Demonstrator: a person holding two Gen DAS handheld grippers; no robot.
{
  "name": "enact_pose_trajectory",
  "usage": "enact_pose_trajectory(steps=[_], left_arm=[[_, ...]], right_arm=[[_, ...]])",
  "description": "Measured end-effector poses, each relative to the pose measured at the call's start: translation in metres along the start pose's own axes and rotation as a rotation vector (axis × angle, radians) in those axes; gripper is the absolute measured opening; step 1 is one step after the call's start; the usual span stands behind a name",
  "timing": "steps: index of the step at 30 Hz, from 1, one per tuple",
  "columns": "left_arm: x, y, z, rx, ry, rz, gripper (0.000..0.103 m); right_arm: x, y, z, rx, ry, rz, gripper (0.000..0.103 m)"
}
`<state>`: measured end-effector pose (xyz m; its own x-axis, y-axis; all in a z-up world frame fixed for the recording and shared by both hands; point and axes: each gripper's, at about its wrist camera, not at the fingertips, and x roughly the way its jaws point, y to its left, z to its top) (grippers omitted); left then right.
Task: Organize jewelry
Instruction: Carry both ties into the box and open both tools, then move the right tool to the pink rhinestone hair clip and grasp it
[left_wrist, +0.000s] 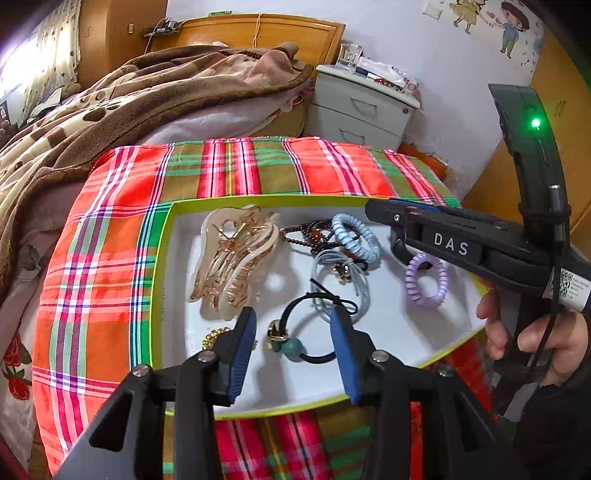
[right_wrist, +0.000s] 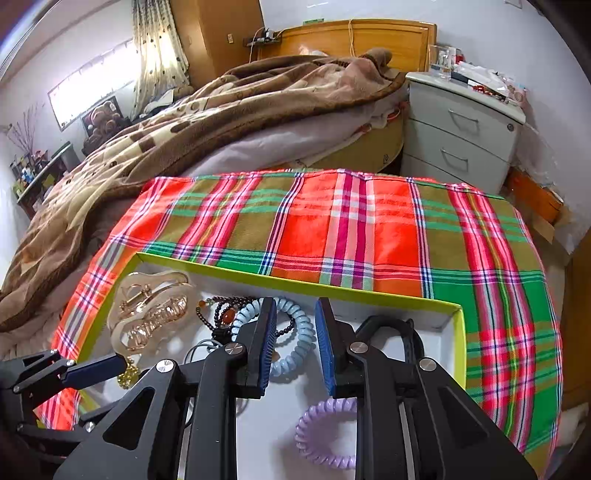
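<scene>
While we hold both tools over the white tray (left_wrist: 173, 280) with its lime-green rim, which sits on the plaid cloth (left_wrist: 110, 258), the jewelry lies spread across the tray floor. Our left gripper (left_wrist: 293, 354) stands with its blue pads spread wide and nothing pinched; the black hair tie (left_wrist: 314, 332) with the teal bead (left_wrist: 293, 349) and gold charm lies on the tray between the two pads, its loop reaching toward the far rim, with the right pad crossing in front of its right edge. The big translucent claw clip (left_wrist: 236, 258) lies to the left, its long axis running from near rim to far rim (teeth toward the near end). Beyond it sit the dark bead bracelet (left_wrist: 310, 232), the pale blue spiral tie (left_wrist: 356, 236) and a grey cord loop (left_wrist: 340, 280).

Our right gripper (right_wrist: 295, 345) has its pads partly apart and empty; the blue spiral tie (right_wrist: 295, 354) lies on the tray beyond the gap, while the lilac spiral tie (right_wrist: 325, 432) lies flat lower down, beneath the right finger. A black headband (right_wrist: 391, 325) curves in the far right corner.
</scene>
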<state>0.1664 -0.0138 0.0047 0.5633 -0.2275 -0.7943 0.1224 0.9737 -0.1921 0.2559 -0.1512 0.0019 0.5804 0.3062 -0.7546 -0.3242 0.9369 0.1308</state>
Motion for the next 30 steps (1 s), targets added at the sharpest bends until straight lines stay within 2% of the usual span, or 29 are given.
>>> enact_pose_trajectory(steps=[7, 15, 22, 26, 27, 30], left_arm=[[-0.021, -0.007, -0.008, 0.014, -0.033, -0.013, 0.048], [-0.046, -0.018, -0.023, 0.050, -0.070, -0.030, 0.049], [-0.055, -0.021, -0.041, 0.053, -0.069, -0.078, 0.049], [-0.056, -0.020, -0.053, 0.046, -0.058, -0.090, 0.049], [-0.055, -0.020, -0.056, 0.045, -0.057, -0.091, 0.049], [-0.055, -0.019, -0.062, 0.042, -0.049, -0.093, 0.049]], right_arm=[[-0.032, 0.001, -0.011, 0.022, -0.062, 0.021, 0.023], [-0.074, 0.002, -0.040, 0.044, -0.123, 0.031, 0.023], [-0.101, -0.005, -0.075, 0.047, -0.131, 0.008, 0.024], [-0.103, -0.012, -0.098, 0.067, -0.107, 0.001, 0.024], [-0.102, -0.014, -0.101, 0.069, -0.098, 0.002, 0.025], [-0.094, -0.015, -0.113, 0.064, -0.059, 0.025, 0.052]])
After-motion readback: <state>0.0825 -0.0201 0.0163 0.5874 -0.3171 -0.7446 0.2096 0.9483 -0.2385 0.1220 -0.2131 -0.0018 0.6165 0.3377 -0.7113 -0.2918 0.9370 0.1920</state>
